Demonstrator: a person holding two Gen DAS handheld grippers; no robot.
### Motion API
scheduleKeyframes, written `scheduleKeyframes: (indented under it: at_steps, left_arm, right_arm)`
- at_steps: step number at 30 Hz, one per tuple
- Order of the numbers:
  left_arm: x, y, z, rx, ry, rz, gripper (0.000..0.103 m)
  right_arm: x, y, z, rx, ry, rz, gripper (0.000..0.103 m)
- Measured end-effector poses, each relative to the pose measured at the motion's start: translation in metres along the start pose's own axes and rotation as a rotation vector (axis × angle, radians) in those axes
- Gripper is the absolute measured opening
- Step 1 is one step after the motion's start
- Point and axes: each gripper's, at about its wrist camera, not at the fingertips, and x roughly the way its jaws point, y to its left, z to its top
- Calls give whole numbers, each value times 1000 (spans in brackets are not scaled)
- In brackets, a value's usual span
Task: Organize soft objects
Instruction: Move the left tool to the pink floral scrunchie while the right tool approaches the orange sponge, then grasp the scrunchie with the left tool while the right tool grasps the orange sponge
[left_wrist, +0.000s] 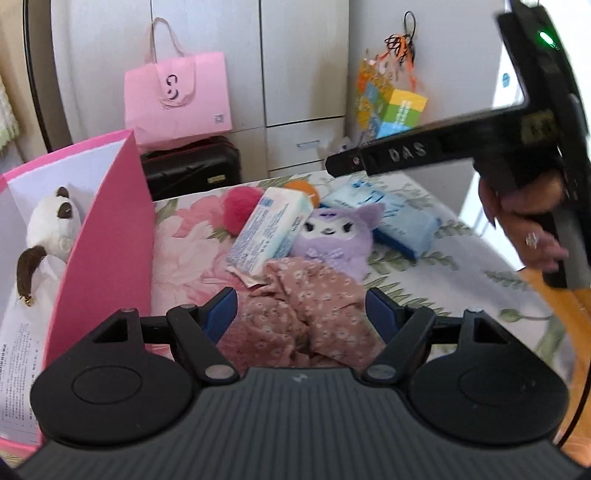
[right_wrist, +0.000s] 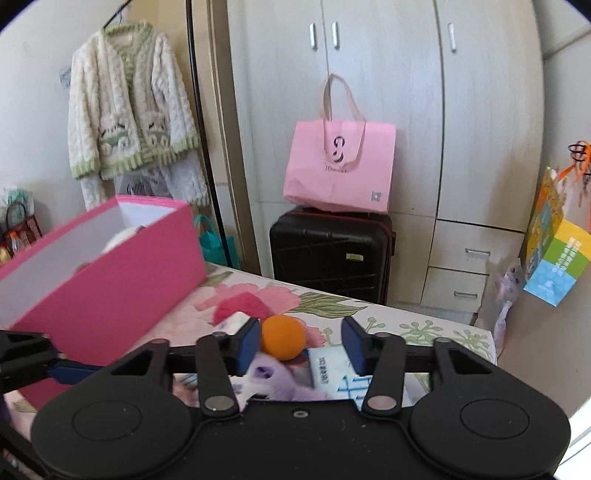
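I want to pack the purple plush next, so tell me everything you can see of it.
The purple plush is a small furry lilac toy with pointed hood ears, a pale face with dark eyes and a bow on its chest. It lies face up on the floral bedspread, the white tissue pack leaning on its side and the pink floral cloth over its base.

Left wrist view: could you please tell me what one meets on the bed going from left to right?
Pink box holding a white plush → pink pompom → white tissue pack → purple plush → blue tissue pack. The floral cloth lies nearer, between the left gripper fingers, so I omit it.
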Motion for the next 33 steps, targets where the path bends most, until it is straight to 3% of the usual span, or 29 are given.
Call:
scheduleKeyframes:
  at_steps: [9,12,17,22,33]
  left_arm:
    - [17,3,-19,-73,32,-26,72]
    - [18,5,-23,-89,44,-54,62]
    - [13,10,-28,-133,1,-66,37]
    - [10,12,-31,-155,-2,-93,26]
    - [-7,12,-32,-160,-43,-96,24]
  right_arm:
    - [47,-14,-1,92,88,106,48]
    - [57,-13,-3,98,140,144,48]
    - [67,-6,-6,64,163,178,48]
    - [62,3,-8,20,125,141,41]
    - [14,4,-7,46,0,52,41]
